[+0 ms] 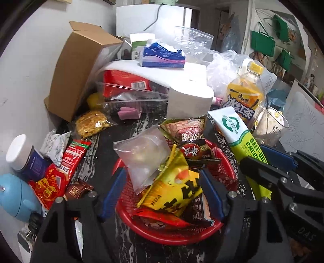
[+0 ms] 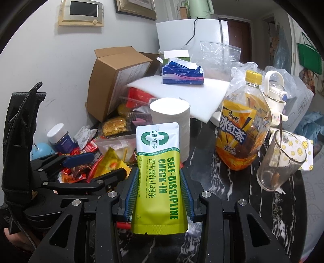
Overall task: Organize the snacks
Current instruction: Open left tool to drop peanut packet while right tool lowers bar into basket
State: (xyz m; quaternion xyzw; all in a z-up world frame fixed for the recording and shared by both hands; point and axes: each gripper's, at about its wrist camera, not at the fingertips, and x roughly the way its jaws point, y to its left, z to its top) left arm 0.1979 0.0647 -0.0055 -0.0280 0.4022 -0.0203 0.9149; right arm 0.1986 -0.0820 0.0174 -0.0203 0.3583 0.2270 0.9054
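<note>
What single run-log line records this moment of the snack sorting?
left gripper: open over red basket | right gripper: shut on green stick pouch | yellow snack bag: in basket

It was a lived-in home: a white fridge [image 2: 188, 32] stood behind the cluttered marble table [image 2: 202, 161], with an intercom panel [image 2: 82, 13] (wall-mounted) and a front door [image 2: 237, 33].

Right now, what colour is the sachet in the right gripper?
White top, lime-green body with dark green lettering: the sachet, clearest in the right wrist view.
</note>
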